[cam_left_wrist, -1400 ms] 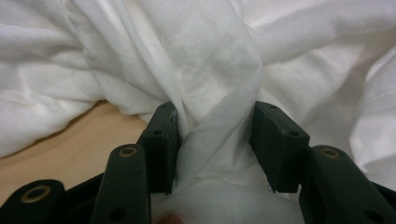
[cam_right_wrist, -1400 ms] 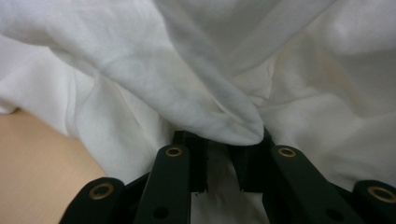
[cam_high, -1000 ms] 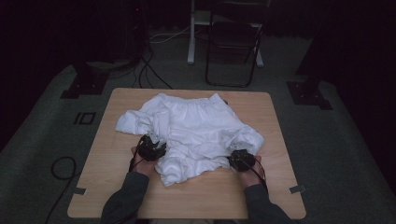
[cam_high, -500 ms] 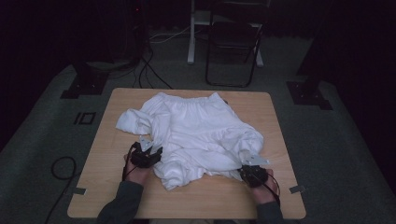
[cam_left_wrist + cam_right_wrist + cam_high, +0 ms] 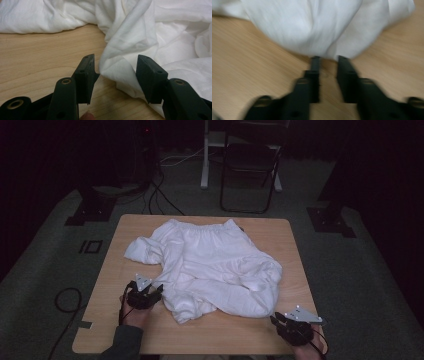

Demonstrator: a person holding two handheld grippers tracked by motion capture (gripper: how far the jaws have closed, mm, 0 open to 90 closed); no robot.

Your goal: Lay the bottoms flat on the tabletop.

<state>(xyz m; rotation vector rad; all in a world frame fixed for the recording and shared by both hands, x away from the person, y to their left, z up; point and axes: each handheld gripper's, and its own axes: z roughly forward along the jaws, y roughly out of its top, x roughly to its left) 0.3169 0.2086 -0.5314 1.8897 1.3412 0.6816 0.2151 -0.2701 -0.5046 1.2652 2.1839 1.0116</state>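
Observation:
A crumpled white garment point(image 5: 210, 265) lies spread over the middle of a wooden table point(image 5: 280, 230). At the garment's front left edge my left gripper point(image 5: 159, 289) stands open. In the left gripper view a fold of the cloth point(image 5: 130, 37) sits between the wide-apart jaws of the left gripper point(image 5: 116, 65), with a gap on one side. My right gripper point(image 5: 276, 318) is near the table's front right corner, clear of the garment. Its jaws have just been opening. In the blurred right gripper view the right gripper point(image 5: 328, 58) shows a narrow gap with nothing in it, and the cloth point(image 5: 307, 25) lies just past the tips.
Both hands are close to the table's front edge. Bare wood point(image 5: 125, 330) runs along the front and the sides. Behind the table stand a dark folding chair point(image 5: 250, 165) and a white post point(image 5: 205, 155). Black stand bases point(image 5: 92, 210) and cables point(image 5: 65, 300) lie on the floor.
My right gripper has drawn back from the garment's right edge toward the front right corner and let the cloth go. My left gripper has slid a little toward the front left.

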